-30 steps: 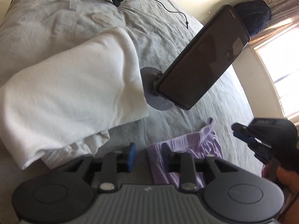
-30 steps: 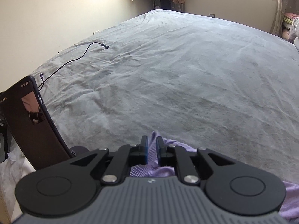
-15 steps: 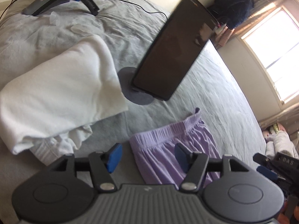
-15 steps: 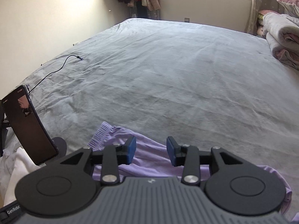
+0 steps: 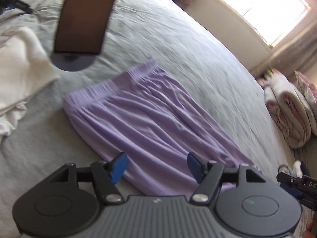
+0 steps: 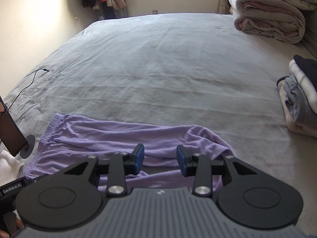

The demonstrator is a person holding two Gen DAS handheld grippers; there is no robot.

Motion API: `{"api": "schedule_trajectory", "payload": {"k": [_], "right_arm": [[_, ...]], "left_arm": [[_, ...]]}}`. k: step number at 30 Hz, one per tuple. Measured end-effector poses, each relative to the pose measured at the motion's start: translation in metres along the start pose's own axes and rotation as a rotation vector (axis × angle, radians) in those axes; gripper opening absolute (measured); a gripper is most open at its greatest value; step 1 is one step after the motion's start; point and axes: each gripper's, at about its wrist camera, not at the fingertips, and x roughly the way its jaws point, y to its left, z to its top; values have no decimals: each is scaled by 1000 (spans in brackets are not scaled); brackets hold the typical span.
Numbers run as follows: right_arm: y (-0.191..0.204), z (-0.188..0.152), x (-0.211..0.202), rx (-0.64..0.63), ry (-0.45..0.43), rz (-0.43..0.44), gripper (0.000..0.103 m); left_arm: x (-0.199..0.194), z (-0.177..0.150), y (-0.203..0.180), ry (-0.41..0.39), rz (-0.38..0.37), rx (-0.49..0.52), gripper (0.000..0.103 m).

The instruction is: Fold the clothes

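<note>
A lilac garment [image 5: 150, 119] with an elastic waistband lies spread on the grey bed, its waistband toward the phone stand. It also shows in the right wrist view as the lilac garment [image 6: 122, 138], with a bunched fold at its right end. My left gripper [image 5: 156, 165] hovers open over the garment's near edge, nothing between its blue pads. My right gripper [image 6: 160, 159] is open too, above the garment's near side, holding nothing.
A dark phone [image 5: 85, 15] on a round stand [image 5: 73, 63] stands beside a white folded cloth [image 5: 17, 63]. Folded quilts [image 6: 269, 13] and a stack of folded clothes [image 6: 301, 99] lie at the bed's right side. A black cable [image 6: 29, 83] runs along the left.
Both grippers went from shut to open and pulled back. The lilac garment, bunched close under them before, now lies spread out on the bed.
</note>
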Motion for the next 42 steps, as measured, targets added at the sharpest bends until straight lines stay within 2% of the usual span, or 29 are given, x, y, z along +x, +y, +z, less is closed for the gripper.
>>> {"api": "schedule_trajectory", "payload": {"k": [10,18,22,23,24,30,32,34,35,36,38,42], "right_arm": [[-67,-47,-14,115,52,-60,40],[-98,-82,-29,165,82,-111,40],[-112,-89,-28,164,53,-146,40],[-115,-89,-28,165,34,-146,40],[-118,-89,-29,164,11,-145,40],[-120,-88,-28,124,-100,-87,39],[-116,-87,-21,99,-98,-60,38],[-111,-86,-12,72,-82,-41,32],[-109,-86,-7,60,-71,-43,26],[-108,-86,-2,49,-58,-55,14],[-107,-88,5,33,-36,-98,0],[-113,-86,-7,65,-59,-125,0]], "left_arm": [[22,-25,-39,125,-96,213,67],[20,-46,-68,146,-198,448,66],[16,-61,-79,133,-244,582,65],[15,-64,-81,127,-251,610,62],[13,-67,-82,131,-268,622,58],[7,-77,-93,172,-389,670,45],[9,-82,-97,198,-429,687,43],[10,-88,-102,212,-453,715,43],[10,-91,-104,219,-465,729,43],[12,-94,-105,229,-476,736,43],[15,-97,-107,265,-504,719,43],[24,-101,-111,348,-549,648,43]]}}
